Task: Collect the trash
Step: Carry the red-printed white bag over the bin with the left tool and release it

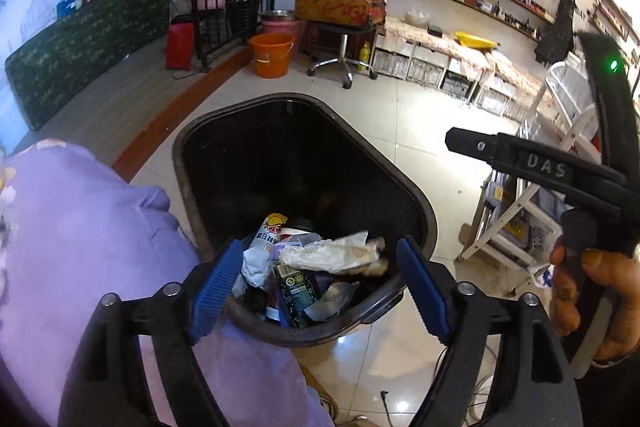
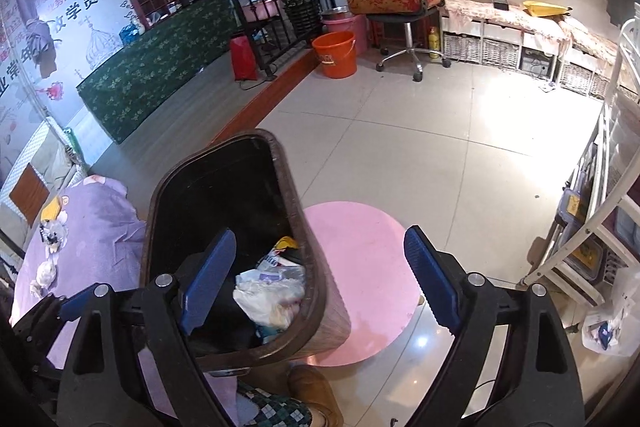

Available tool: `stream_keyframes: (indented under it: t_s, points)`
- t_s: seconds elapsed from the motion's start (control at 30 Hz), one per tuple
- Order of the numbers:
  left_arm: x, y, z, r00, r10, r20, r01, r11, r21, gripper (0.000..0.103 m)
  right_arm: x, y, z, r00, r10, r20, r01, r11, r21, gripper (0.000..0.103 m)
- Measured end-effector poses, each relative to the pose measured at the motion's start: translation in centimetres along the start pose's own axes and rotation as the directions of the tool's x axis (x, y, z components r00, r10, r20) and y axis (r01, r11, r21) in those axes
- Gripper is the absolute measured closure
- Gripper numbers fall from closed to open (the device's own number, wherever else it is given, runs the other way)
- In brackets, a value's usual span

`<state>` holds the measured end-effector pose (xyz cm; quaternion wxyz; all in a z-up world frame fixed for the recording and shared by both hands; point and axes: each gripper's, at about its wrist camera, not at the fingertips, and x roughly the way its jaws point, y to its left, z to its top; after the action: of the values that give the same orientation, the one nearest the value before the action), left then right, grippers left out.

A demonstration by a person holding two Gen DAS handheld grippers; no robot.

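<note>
A dark brown trash bin (image 1: pixel 416 203) stands on the tiled floor, holding crumpled paper (image 1: pixel 332 255), a can and wrappers. My left gripper (image 1: pixel 320 287) is open and empty right above the bin's near rim. In the right wrist view the bin (image 2: pixel 304 227) sits left of centre with white crumpled trash (image 2: pixel 268 291) inside. My right gripper (image 2: pixel 320 283) is open and empty, its left finger over the bin, its right finger over a pink round mat (image 2: pixel 360 267). The right gripper's body (image 1: pixel 560 171) shows at the right in the left wrist view.
A table under a purple cloth (image 1: pixel 80 247) stands left of the bin, with small bits of litter (image 2: pixel 52 235) on it. A white rack (image 2: pixel 592 247) stands at the right with a plastic bag (image 2: pixel 612 323) by it. An orange bucket (image 1: pixel 272 55) and a stool (image 1: pixel 344 39) stand farther off.
</note>
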<state>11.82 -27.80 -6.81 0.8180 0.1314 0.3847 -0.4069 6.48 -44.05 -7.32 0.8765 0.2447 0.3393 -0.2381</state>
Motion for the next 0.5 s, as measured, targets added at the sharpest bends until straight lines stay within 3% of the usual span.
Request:
stream_keyframes:
  t_s: [0.27,0.5]
  points:
    - [-3.5,4.2,-1.5,0.994,0.104,0.036,-0.099,0.988,-0.120,0.018,0.7,4.4,-0.6,0.995,0.084,-0.045,-0.088,0.992,-0.089,0.018]
    - [-7.1,9.1,-3.9,0.978,0.202,0.046,-0.183,0.947,-0.265,0.017,0.7,9.5,-1.8,0.981,0.171,-0.095,-0.186,0.966,-0.180,0.018]
